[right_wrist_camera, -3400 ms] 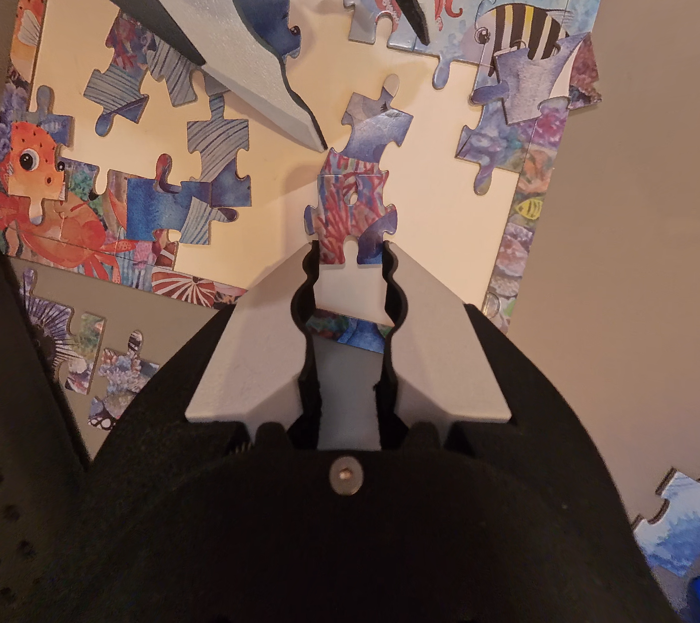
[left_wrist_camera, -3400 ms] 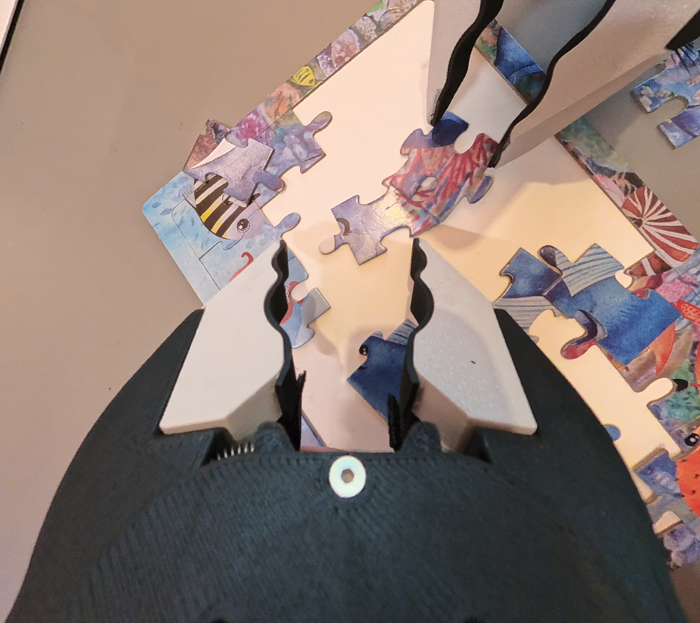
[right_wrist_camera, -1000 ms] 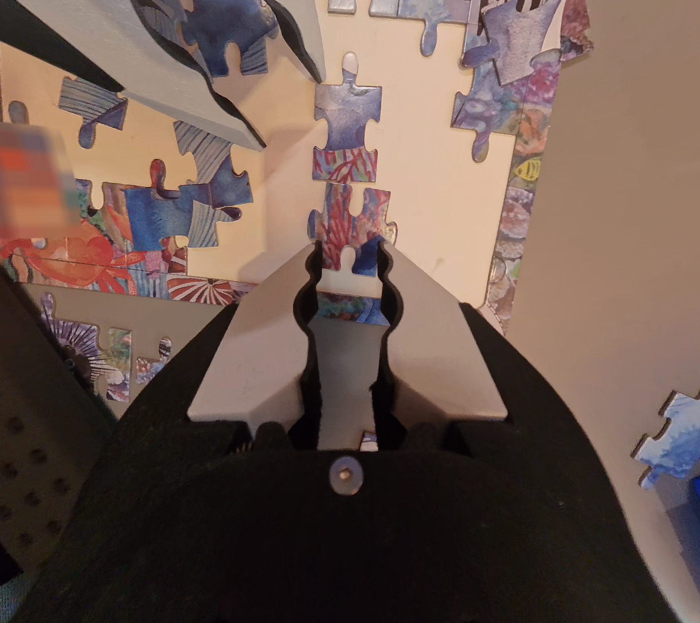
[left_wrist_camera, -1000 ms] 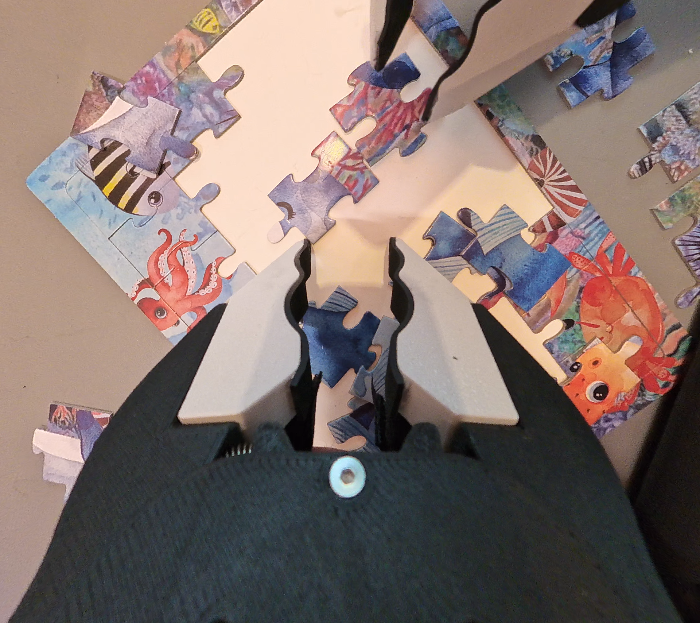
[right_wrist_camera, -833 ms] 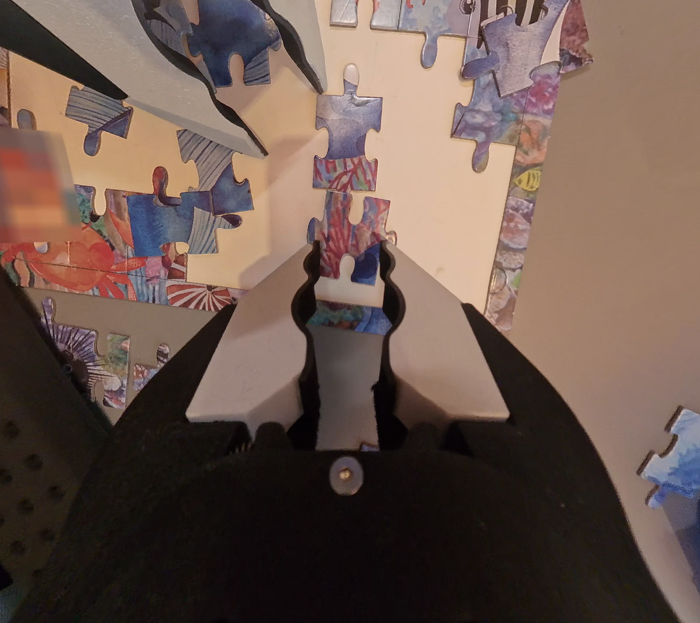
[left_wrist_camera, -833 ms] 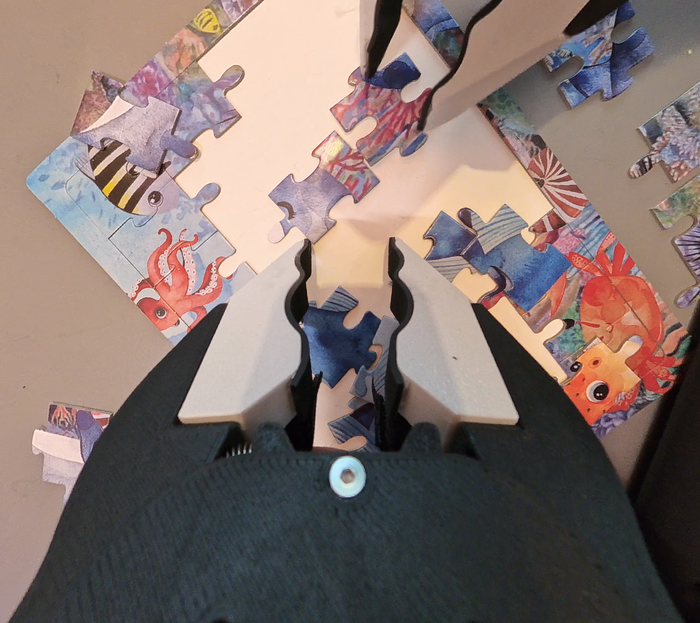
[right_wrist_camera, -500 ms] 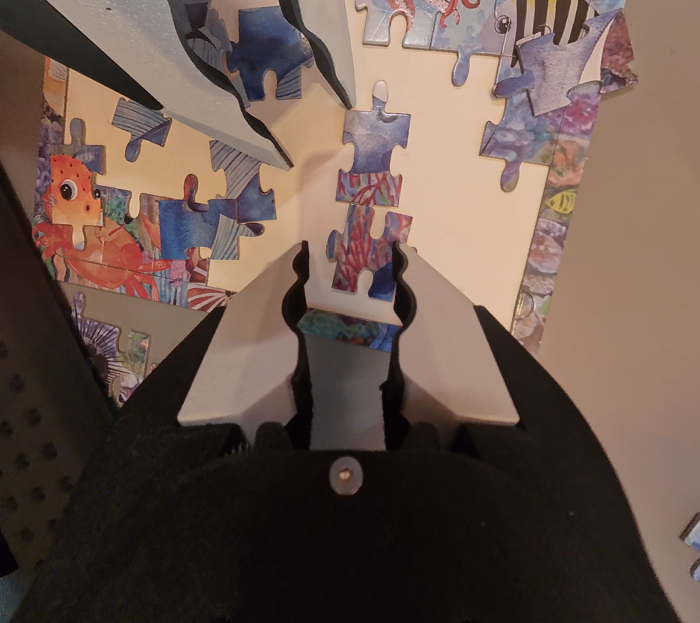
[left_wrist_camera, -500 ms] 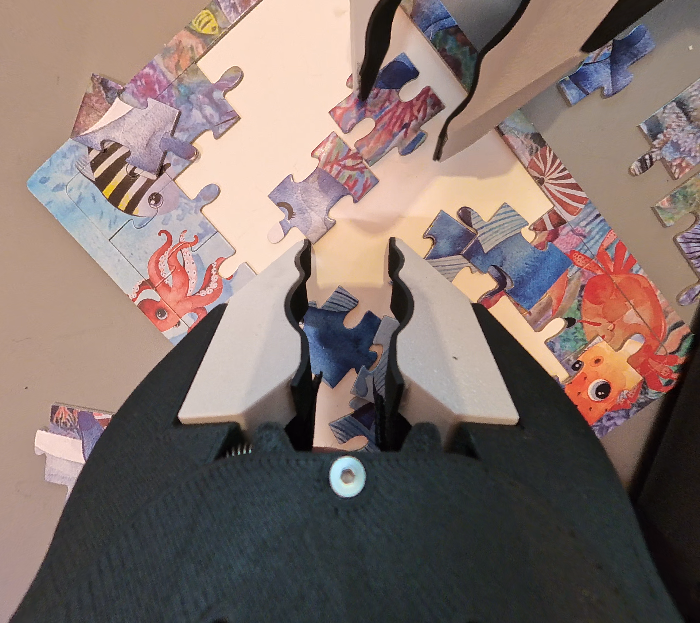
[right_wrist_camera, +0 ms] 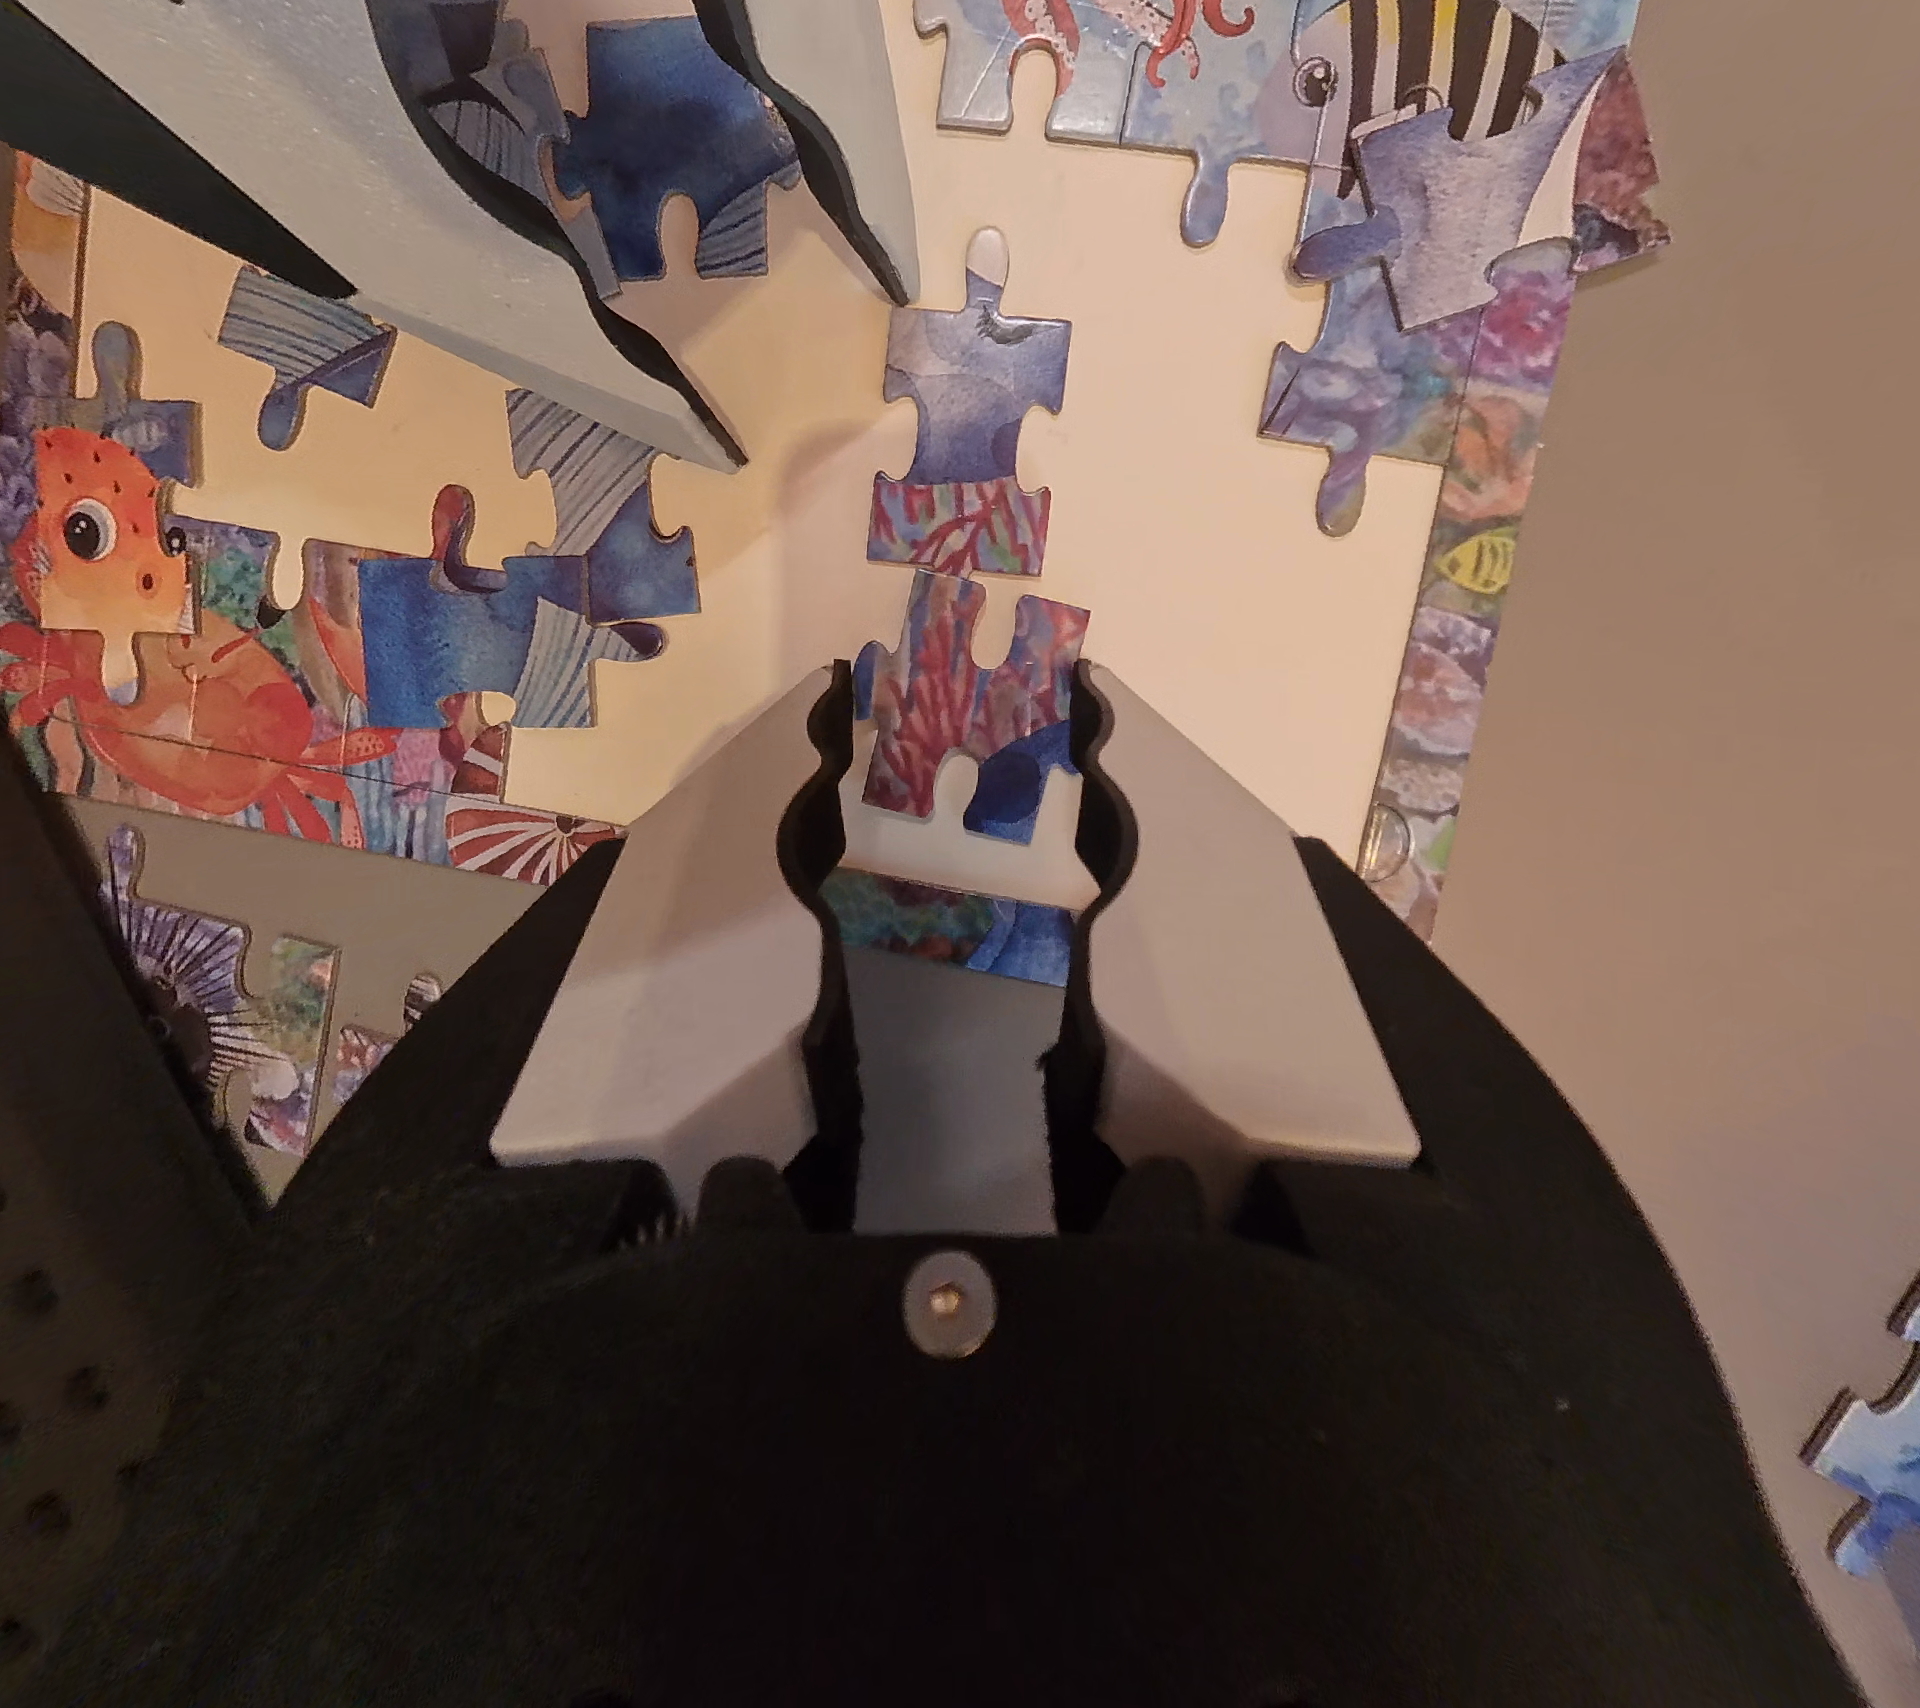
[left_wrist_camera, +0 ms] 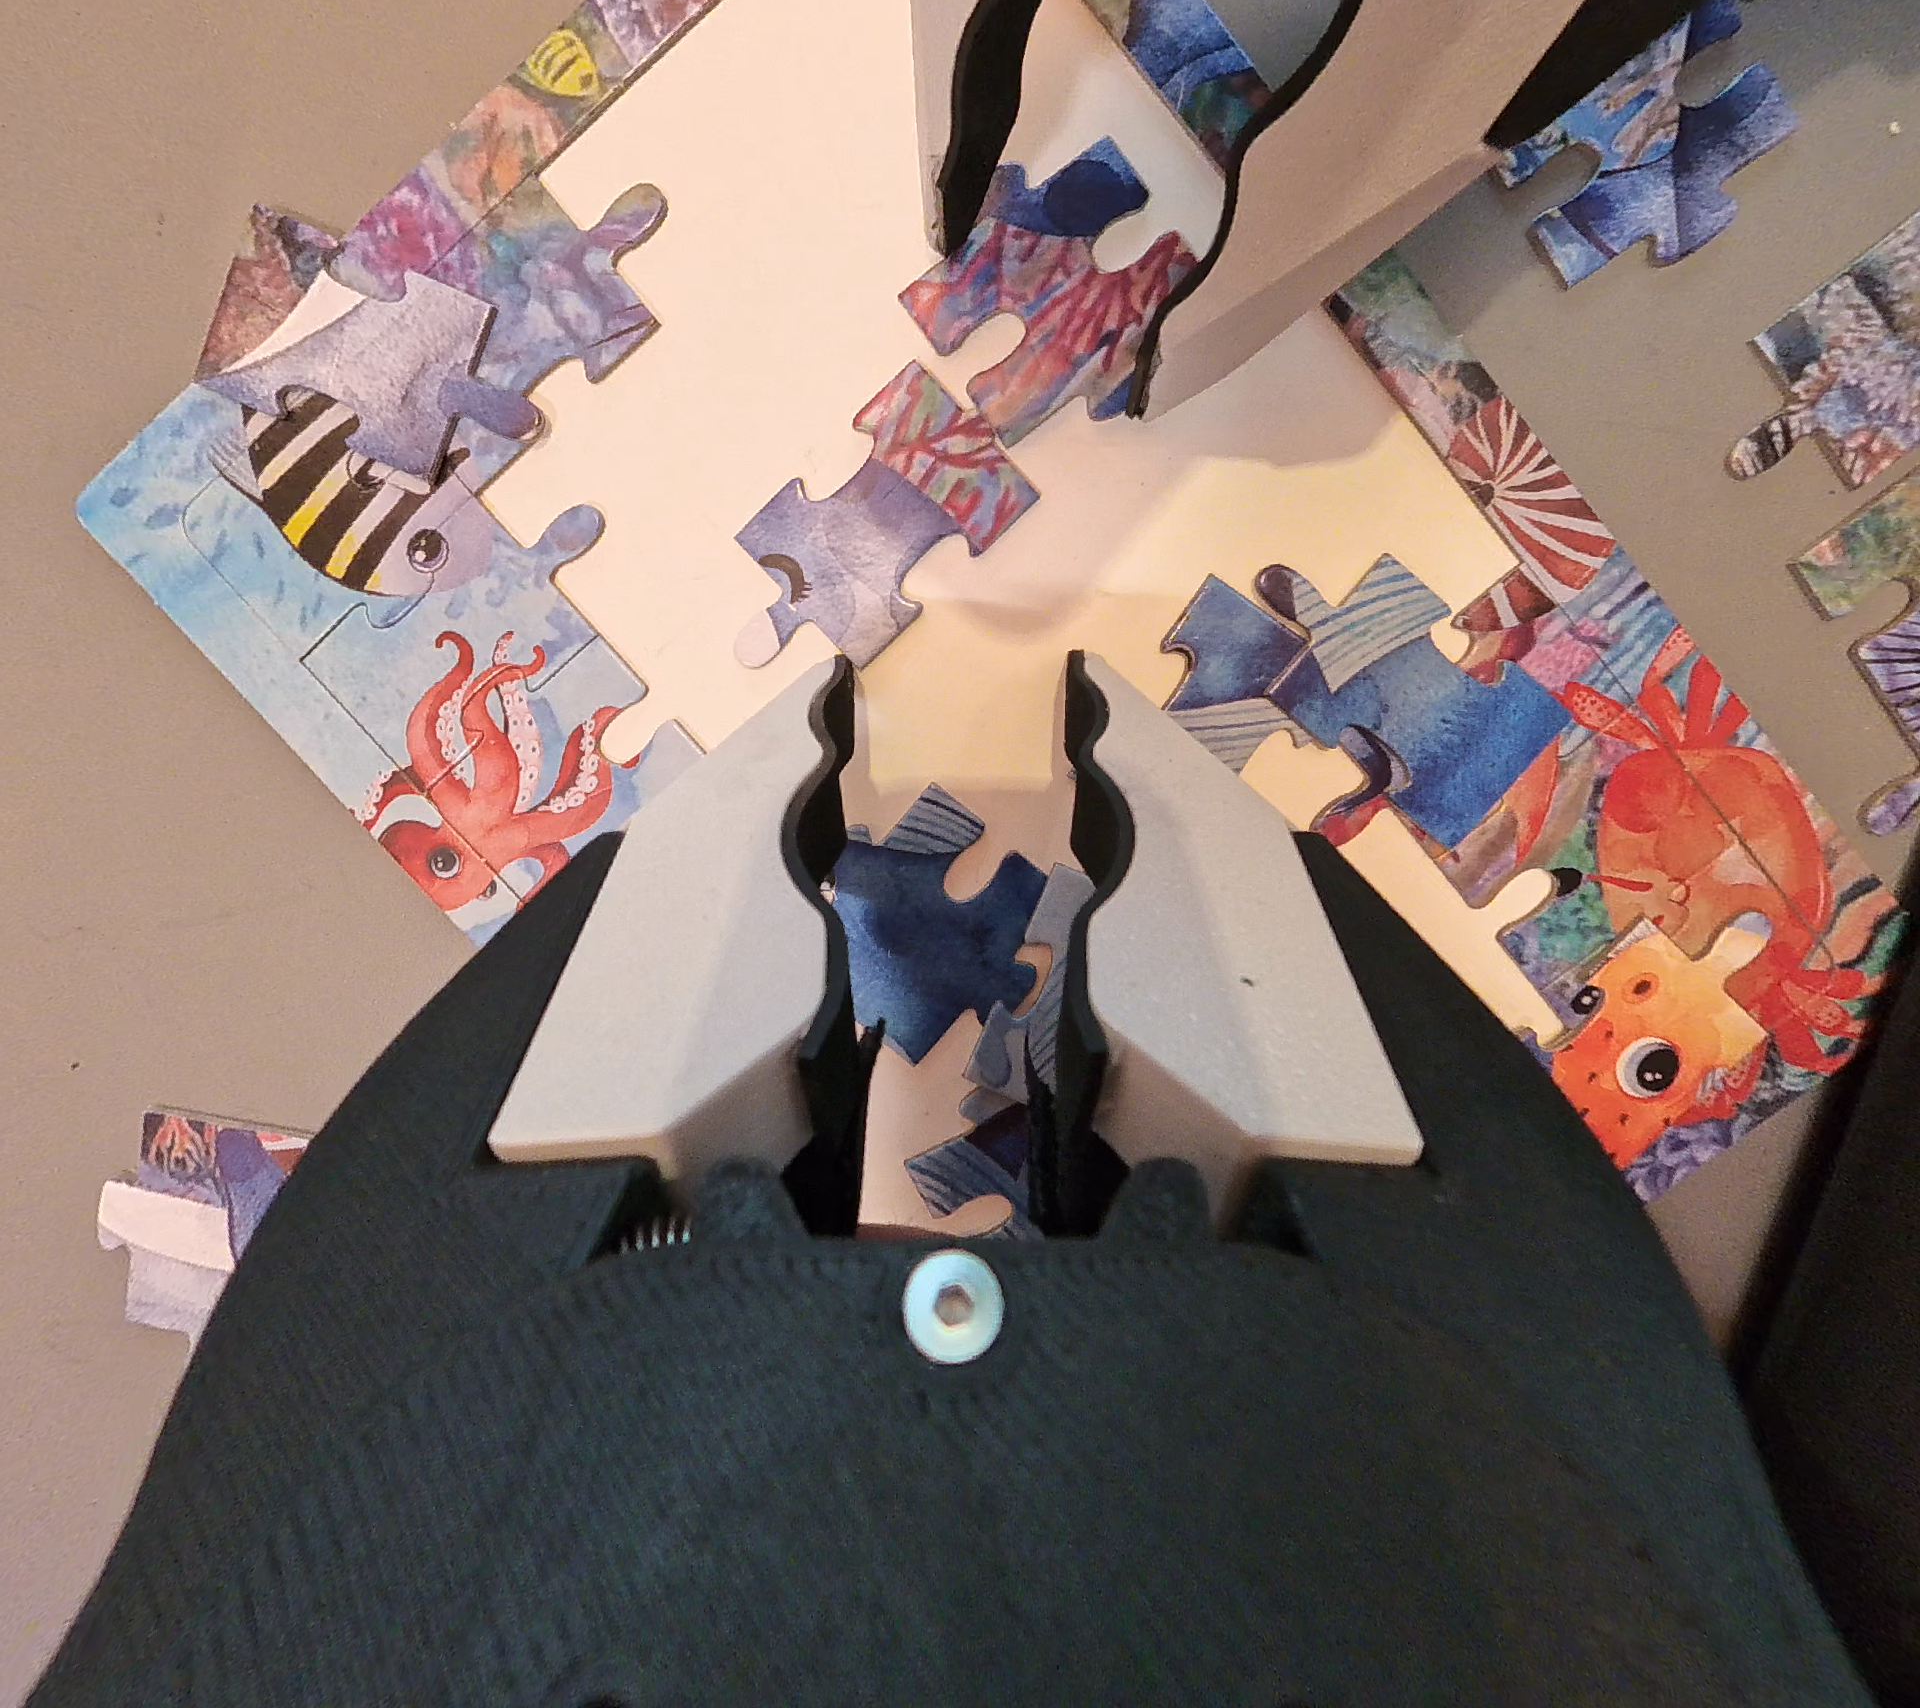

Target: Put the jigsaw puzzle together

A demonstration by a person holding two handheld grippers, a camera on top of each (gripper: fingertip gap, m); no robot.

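Note:
The puzzle tray (left_wrist_camera: 769,204) lies on a grey table, partly filled; it also shows in the right wrist view (right_wrist_camera: 1195,619). A red coral piece (right_wrist_camera: 966,713) lies flat on the bare tray between the fingers of my open right gripper (right_wrist_camera: 961,676), with small gaps on both sides. A purple-and-coral piece (right_wrist_camera: 971,422) lies just beyond it, edge to edge, not interlocked. My left gripper (left_wrist_camera: 958,682) is open and empty above a dark blue piece (left_wrist_camera: 935,941), its tips close to the purple piece (left_wrist_camera: 883,526). The right gripper (left_wrist_camera: 1044,328) straddles the coral piece (left_wrist_camera: 1039,287).
Octopus and striped-fish pieces (left_wrist_camera: 416,619) fill one corner, with a loose purple piece (left_wrist_camera: 384,370) on top. Crab and orange-fish pieces (left_wrist_camera: 1683,879) fill another. Loose pieces lie on the table (left_wrist_camera: 1652,183), (left_wrist_camera: 177,1211), (right_wrist_camera: 239,1014), (right_wrist_camera: 1870,1471). Some 6 centimetres of space lies between my two pairs of fingers.
My right gripper has opened and let go of the coral piece, which now lies flat on the tray. The two pieces, joined earlier, have come apart. The left gripper has barely moved in the last second.

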